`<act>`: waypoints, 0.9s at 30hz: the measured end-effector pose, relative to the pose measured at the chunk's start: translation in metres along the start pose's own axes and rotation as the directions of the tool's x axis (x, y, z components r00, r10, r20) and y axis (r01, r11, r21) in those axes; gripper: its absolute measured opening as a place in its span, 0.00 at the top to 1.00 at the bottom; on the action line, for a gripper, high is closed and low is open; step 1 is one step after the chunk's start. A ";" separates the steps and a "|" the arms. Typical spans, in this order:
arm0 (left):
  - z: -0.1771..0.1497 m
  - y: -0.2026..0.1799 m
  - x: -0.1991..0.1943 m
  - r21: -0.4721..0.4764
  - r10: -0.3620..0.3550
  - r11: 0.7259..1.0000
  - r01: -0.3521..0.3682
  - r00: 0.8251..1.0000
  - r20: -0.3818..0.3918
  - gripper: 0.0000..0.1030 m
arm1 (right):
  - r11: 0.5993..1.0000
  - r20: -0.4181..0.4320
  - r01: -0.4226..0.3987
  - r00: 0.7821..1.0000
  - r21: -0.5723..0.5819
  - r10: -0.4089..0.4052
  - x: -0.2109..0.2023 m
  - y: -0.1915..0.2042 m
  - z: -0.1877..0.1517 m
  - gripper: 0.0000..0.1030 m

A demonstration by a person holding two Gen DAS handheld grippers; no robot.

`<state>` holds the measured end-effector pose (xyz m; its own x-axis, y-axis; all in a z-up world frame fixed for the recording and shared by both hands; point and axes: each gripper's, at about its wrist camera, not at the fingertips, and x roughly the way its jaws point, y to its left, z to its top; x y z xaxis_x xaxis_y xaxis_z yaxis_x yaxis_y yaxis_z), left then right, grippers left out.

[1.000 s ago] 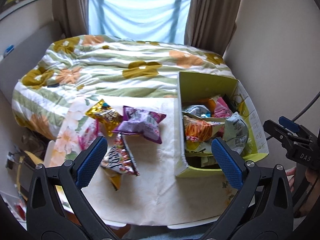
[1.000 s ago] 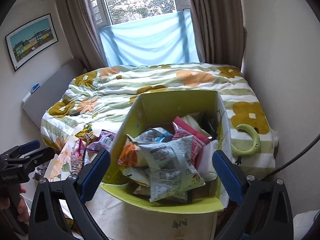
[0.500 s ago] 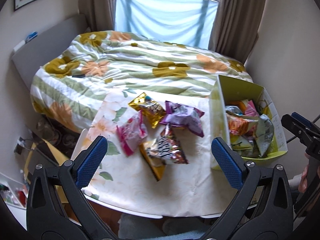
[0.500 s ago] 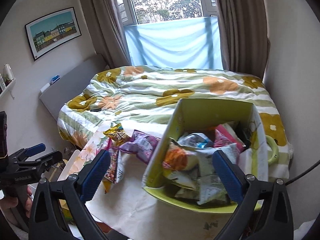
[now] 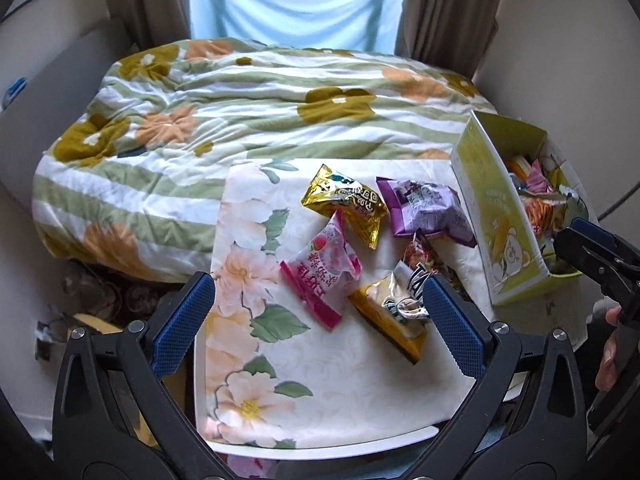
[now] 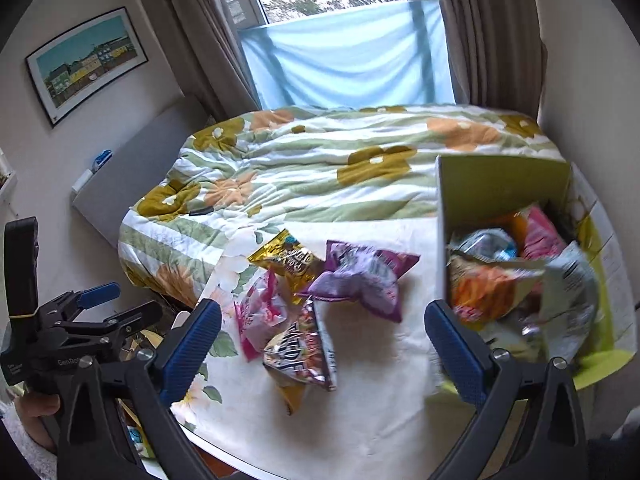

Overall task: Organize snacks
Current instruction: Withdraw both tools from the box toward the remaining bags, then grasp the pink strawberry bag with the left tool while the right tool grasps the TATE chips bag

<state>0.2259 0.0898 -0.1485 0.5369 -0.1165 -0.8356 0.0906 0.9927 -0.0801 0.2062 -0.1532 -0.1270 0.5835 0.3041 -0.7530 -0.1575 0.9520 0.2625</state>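
- Left wrist view: over the last second the camera has swung left, away from the green box [image 5: 500,216] and onto the loose snack packets. The box now sits at the far right edge of the table [image 5: 360,392], already holding several bags.
- Five packets lie outside it on the floral cloth: the gold packet [image 5: 348,204] and the purple packet [image 5: 428,210] farther back, the pink packet [image 5: 320,276] nearer, and the yellow packet [image 5: 394,320] with a striped packet [image 5: 416,268] on top of it, next to the right finger.
- This suggests a new pick is being lined up; sorting is only partly done.
- The left tool [image 5: 316,316] hovers low over the near table edge, its blue pads wide apart and empty, roughly framing the pink and yellow packets.
- Right wrist view: this camera has also panned left, so the box moved from centre to the right and the loose pile now sits between the fingers.
- The right tool [image 6: 320,344] hangs above the table, pads spread wide, holding nothing, tilted down toward the striped packet.
- The left tool shows at the near left, gripped by a hand [image 6: 34,408].
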 end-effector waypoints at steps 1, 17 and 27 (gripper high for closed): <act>0.001 0.004 0.007 0.022 -0.015 1.000 0.015 1.000 -0.012 0.00 | 1.000 -0.012 0.009 1.000 0.021 -0.009 0.009 0.005 -0.003 0.02; 0.010 0.016 0.139 0.335 -0.183 0.908 0.251 0.958 -0.222 0.00 | 0.900 -0.146 0.200 0.977 0.388 -0.154 0.100 0.011 -0.077 0.02; 0.001 -0.003 0.195 0.424 -0.191 0.851 0.311 0.934 -0.302 0.17 | 0.863 -0.149 0.185 0.980 0.470 -0.129 0.123 0.006 -0.098 0.02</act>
<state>0.3308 0.0639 -0.3104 0.2305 -0.2883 -0.9294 0.5994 0.7945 -0.0978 0.1990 -0.1062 -0.2775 0.4736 0.1803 -0.8621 0.3469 0.8615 0.3708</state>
